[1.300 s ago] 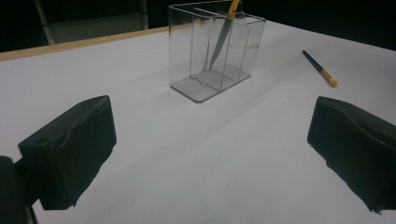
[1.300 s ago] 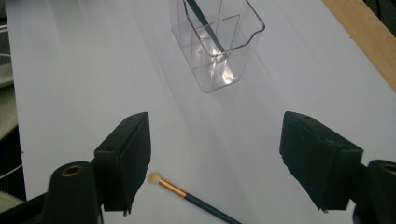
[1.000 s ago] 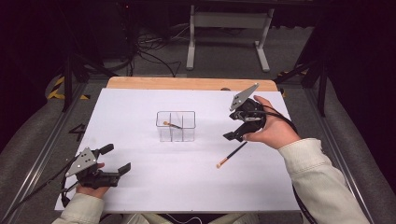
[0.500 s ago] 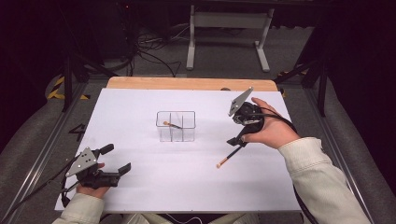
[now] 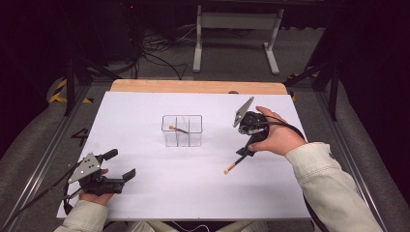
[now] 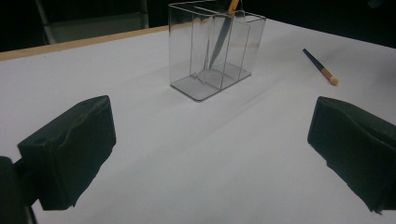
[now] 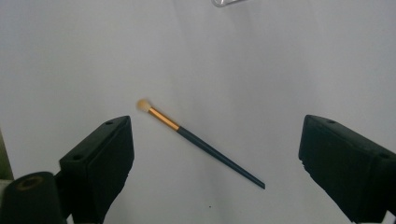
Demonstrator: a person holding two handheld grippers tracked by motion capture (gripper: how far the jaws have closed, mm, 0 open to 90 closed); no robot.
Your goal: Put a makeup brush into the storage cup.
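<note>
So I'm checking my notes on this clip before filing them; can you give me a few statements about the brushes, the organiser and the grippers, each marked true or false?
1. A brush lies flat on the white table. True.
2. The right gripper is clamped on that brush. False: its jaws stand open above it, not touching.
3. The clear organiser already holds a brush. True.
4. The left gripper holds the organiser. False: it rests open near the table's front edge, well apart from it.
5. The organiser lies tipped over. False: it stands upright.
</note>
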